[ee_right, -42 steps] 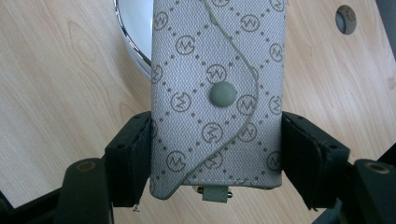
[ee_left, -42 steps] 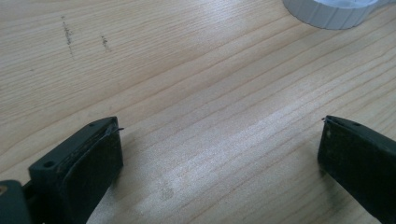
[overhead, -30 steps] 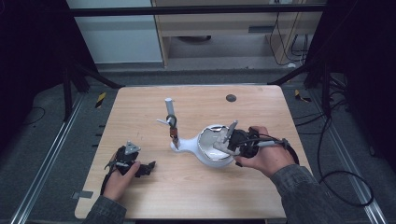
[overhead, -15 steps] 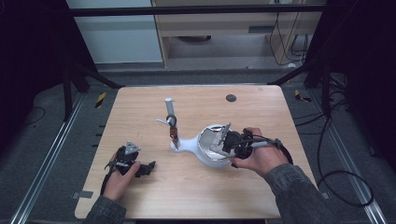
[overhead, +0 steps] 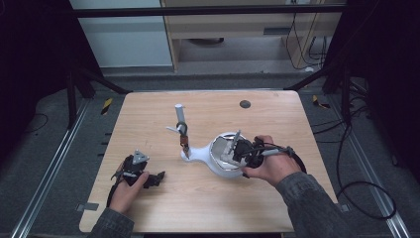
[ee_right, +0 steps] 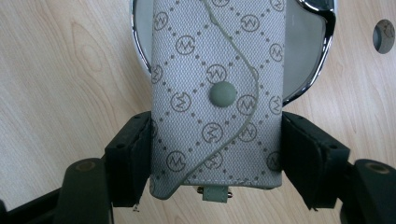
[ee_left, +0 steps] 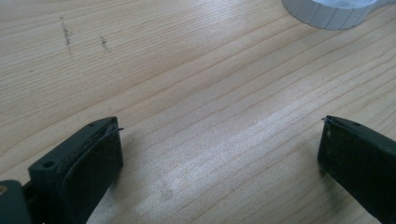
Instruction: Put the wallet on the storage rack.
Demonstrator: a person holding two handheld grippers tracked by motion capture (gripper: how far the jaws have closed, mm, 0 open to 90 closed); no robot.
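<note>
A grey monogram pouch [ee_right: 219,70] with a round snap button sits between the jaws of my right gripper [ee_right: 217,158], whose pads press on both its sides. In the high view the right gripper [overhead: 236,150] holds the pouch [overhead: 231,145] over a white dish [overhead: 218,167] with a chrome rim [ee_right: 322,56]. A white post [overhead: 180,116] rises from the dish's narrow end, and a small brown item [overhead: 183,140] hangs from it. My left gripper [overhead: 157,177] rests near the table's front left; its jaws stand wide apart over bare wood [ee_left: 219,154].
A small dark disc [overhead: 244,104] lies on the wooden table toward the far right, also in the right gripper view [ee_right: 384,36]. A white ribbed rim [ee_left: 331,14] shows ahead of the left gripper. Metal rails and cables run along the floor around the table.
My right hand has moved a little to the left with the pouch, from the dish's right edge to over the dish. The left hand has stayed put.
</note>
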